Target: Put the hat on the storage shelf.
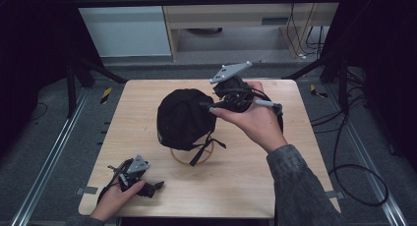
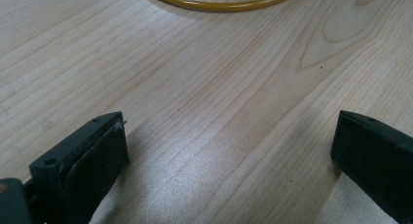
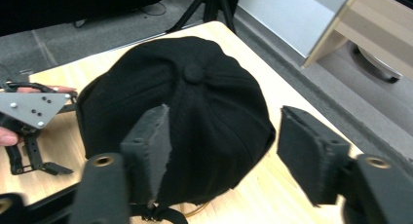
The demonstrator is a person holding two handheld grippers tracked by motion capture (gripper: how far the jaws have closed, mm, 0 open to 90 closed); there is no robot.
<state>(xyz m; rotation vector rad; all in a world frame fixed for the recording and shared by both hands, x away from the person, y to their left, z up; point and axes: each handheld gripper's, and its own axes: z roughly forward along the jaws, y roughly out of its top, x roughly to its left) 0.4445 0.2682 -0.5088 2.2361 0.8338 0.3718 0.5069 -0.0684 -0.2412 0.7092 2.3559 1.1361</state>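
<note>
Black cap (image 1: 183, 119) domed over yellow ring (image 1: 183, 157) at mid-table (image 1: 246, 177); right gripper (image 1: 212, 107) just beside cap's right side, jaws parted, nothing gripped; left gripper (image 1: 156, 185) low at near-left corner, jaws wide apart over bare wood, empty.

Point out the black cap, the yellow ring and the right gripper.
Cap (image 3: 195, 74): right gripper view, on its top button.
Ring (image 2: 221, 5): left gripper view, on its near arc.
Right gripper (image 3: 221, 153): right gripper view, midway between its fingertips.

Open hand-held gripper (image 2: 229, 156) over table (image 2: 204, 87), yellow ring (image 2: 219, 4) beyond
</note>
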